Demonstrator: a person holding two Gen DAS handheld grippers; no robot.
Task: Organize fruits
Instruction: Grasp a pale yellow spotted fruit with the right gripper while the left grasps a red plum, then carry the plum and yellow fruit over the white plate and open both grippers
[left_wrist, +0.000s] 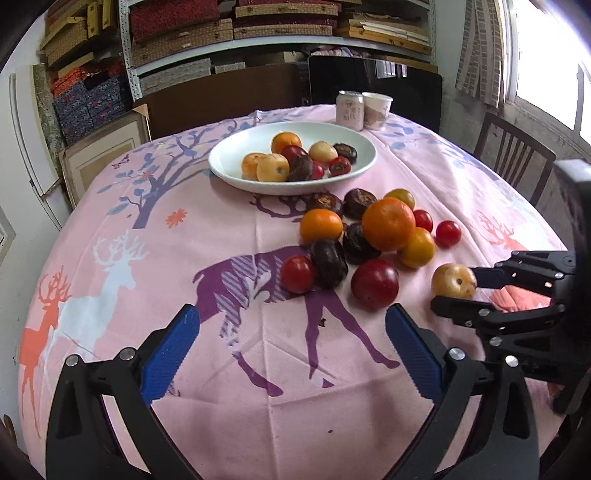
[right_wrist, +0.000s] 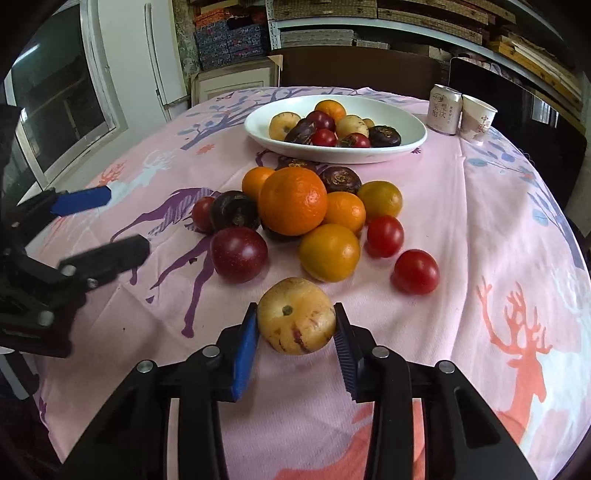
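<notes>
So the right gripper (right_wrist: 296, 332) is clamped on a pale yellow fruit (right_wrist: 296, 316) with reddish streaks, low in the centre of the right wrist view, blue pads pressed against both its sides. The fruit is seen resting on the pink deer-print tablecloth (right_wrist: 480, 229). Just above it in the frame a loose pile of fruit (right_wrist: 295, 210) is spread out: a big orange on top, smaller oranges, dark purple ones, red tomatoes. Further up, a white bowl (right_wrist: 413, 142) is already loaded with mixed fruit, with a can (right_wrist: 445, 109) and a paper cup (right_wrist: 476, 118) at the upper right. The left gripper (left_wrist: 291, 347) is held wide open over bare cloth, nothing between its pads.
</notes>
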